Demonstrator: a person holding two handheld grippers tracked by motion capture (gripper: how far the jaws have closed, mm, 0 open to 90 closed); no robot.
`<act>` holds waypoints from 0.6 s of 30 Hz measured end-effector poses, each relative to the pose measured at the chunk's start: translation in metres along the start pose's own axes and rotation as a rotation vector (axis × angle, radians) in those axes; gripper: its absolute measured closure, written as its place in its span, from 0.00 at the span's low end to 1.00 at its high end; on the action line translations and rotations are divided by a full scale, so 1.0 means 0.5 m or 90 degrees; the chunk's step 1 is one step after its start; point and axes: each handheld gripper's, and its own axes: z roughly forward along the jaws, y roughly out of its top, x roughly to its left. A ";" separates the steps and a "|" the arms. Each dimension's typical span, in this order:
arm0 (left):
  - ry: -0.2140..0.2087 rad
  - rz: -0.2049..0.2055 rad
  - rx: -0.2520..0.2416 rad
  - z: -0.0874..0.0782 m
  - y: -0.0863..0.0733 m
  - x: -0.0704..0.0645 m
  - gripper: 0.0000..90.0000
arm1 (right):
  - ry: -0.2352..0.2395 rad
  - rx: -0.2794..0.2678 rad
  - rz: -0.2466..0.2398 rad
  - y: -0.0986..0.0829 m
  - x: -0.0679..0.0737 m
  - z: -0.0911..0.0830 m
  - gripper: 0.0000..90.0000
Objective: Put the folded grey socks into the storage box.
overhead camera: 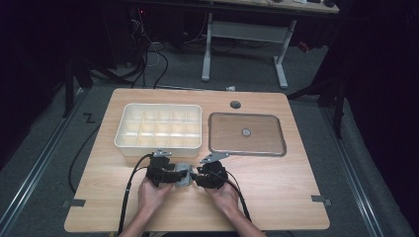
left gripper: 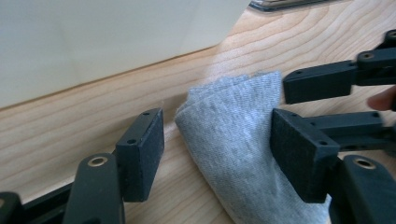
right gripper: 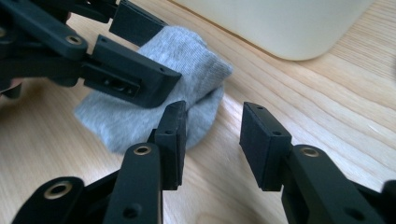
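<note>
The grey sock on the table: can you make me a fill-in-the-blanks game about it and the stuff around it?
1. The folded sock between the two tools is ____ in colour.
2. The white box with many little compartments sits to the ____ of the flat tray.
3. The left tool has its jaws ____ around the sock.
4. The table top is made of ____.

Missing words: grey; left; open; wood

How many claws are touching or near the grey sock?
2. The left claw is open around the sock from its left; the right claw is open at the sock's right edge. Both meet at the table's near middle.
</note>
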 end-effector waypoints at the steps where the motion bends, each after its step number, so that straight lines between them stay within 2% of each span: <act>1: 0.002 -0.003 0.002 0.001 0.000 0.001 0.40 | -0.003 -0.001 -0.001 -0.003 -0.002 -0.004 0.67; 8: 0.007 -0.002 0.005 0.002 -0.003 -0.004 0.44 | -0.045 -0.017 0.017 -0.037 -0.038 -0.055 0.64; 12: 0.007 0.002 0.008 0.003 -0.004 -0.006 0.48 | -0.094 -0.025 0.013 -0.064 -0.066 -0.080 0.62; 18: 0.010 0.005 0.007 0.003 -0.007 -0.008 0.50 | -0.156 -0.041 0.048 -0.108 -0.121 -0.129 0.60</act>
